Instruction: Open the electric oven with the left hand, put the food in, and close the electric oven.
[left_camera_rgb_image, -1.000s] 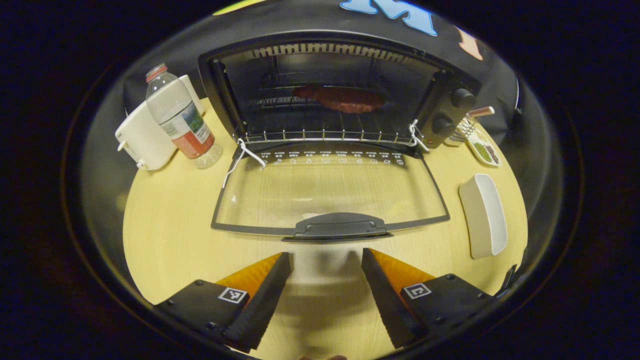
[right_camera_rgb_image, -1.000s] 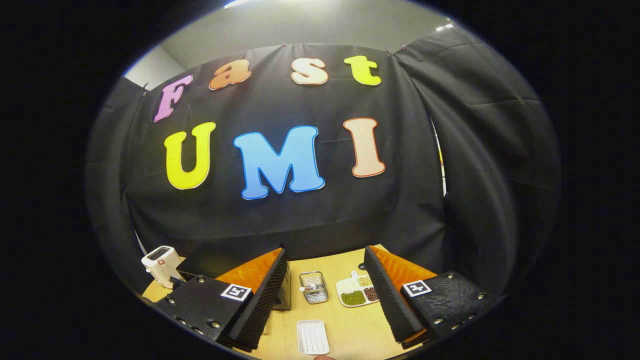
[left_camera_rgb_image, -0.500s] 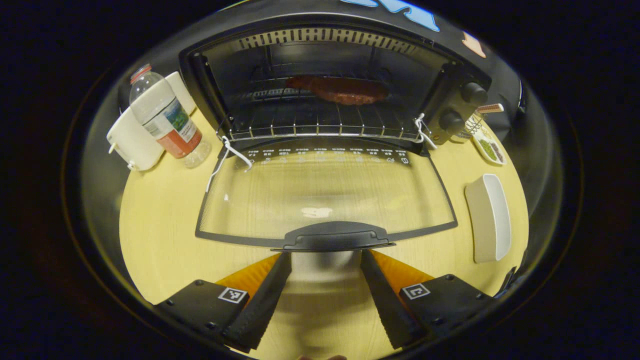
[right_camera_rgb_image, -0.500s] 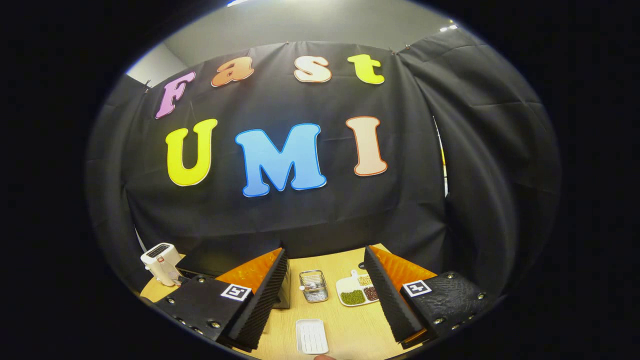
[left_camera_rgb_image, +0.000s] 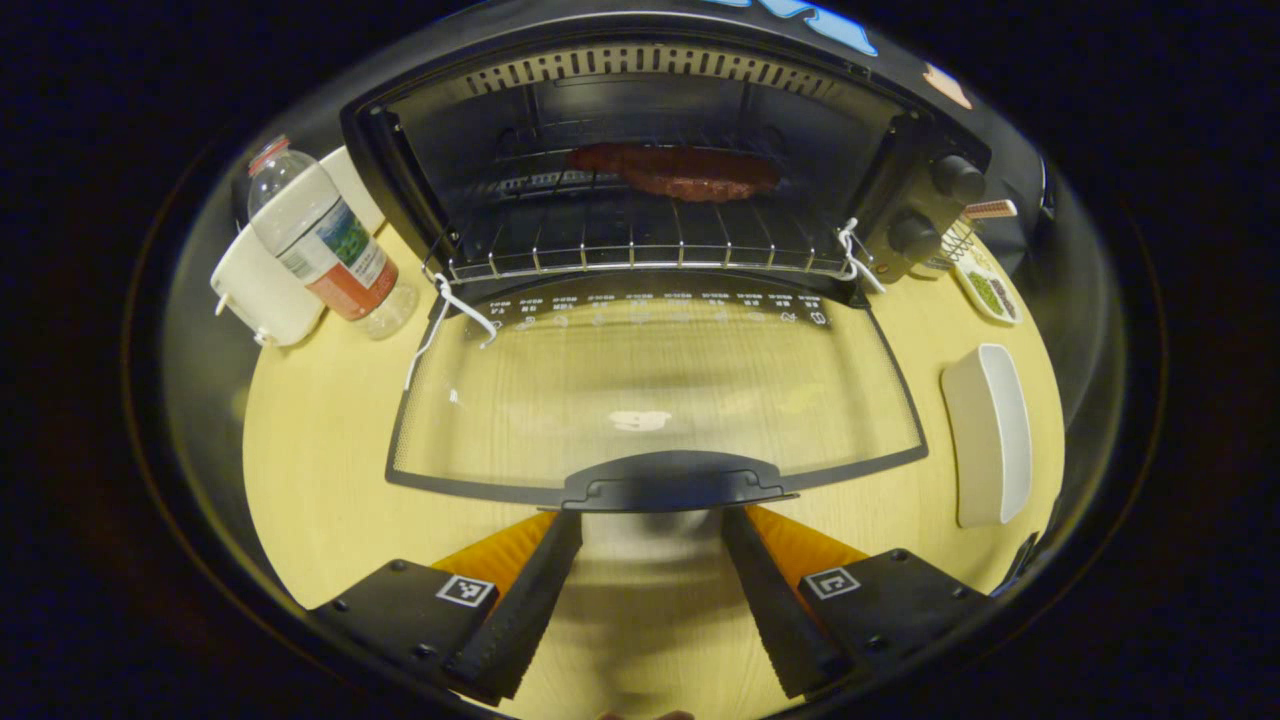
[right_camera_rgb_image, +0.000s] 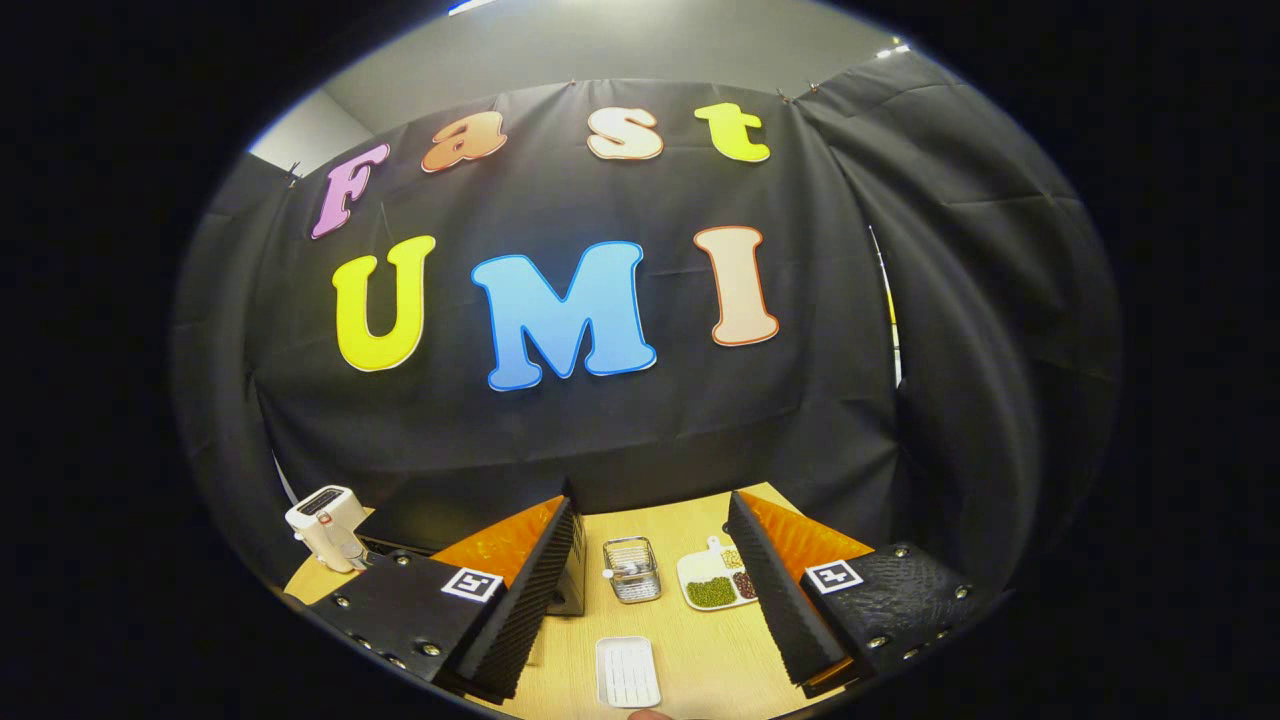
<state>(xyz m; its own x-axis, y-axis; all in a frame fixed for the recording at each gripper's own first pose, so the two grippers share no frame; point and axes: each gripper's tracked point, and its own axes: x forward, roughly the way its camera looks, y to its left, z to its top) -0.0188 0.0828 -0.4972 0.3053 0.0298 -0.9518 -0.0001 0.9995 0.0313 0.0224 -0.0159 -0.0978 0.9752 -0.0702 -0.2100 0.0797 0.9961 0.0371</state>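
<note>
- Your left gripper (left_camera_rgb_image: 652, 560) sits low and level, fingers spread apart just short of the black electric oven's (left_camera_rgb_image: 660, 150) lowered glass door handle (left_camera_rgb_image: 678, 480).
- The reddish-brown meat patty (left_camera_rgb_image: 675, 170) lies on the oven's wire rack, straight ahead.
- Your right gripper (right_camera_rgb_image: 652, 560) is raised, fingers apart and empty, above the pale wooden table (right_camera_rgb_image: 700, 650).

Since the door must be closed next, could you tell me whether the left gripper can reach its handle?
Probably yes: the left gripper is open just before the door handle, with nothing between them.
</note>
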